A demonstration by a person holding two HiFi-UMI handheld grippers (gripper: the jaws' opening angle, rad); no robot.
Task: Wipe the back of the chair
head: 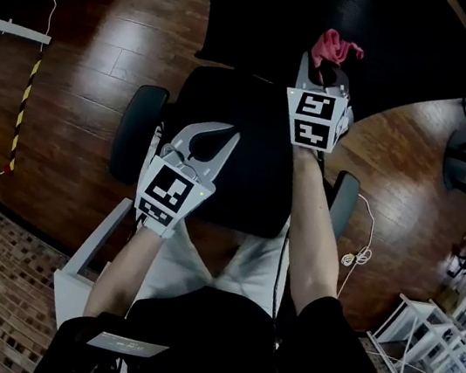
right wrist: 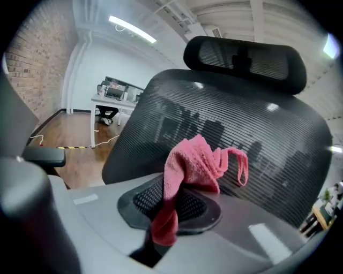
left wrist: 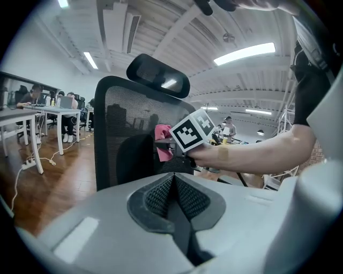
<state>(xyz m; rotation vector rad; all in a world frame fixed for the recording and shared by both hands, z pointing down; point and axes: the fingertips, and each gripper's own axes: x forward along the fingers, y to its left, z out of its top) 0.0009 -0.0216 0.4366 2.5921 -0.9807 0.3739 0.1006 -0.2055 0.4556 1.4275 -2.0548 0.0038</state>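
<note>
**Cloth held up to the mesh backrest**

The right gripper (right wrist: 174, 206) pinches a pink cloth (right wrist: 190, 163). The chair's mesh backrest (right wrist: 268, 123) stands straight ahead of its jaws, very near (whether they touch, I cannot tell). The left gripper (left wrist: 172, 184), jaws pressed together on nothing, hangs farther off over the seat (head: 247, 183).

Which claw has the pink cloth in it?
The right claw, the one up by the mesh chair back. The pink cloth is pinched in it, while the left claw is shut with nothing inside.
</note>
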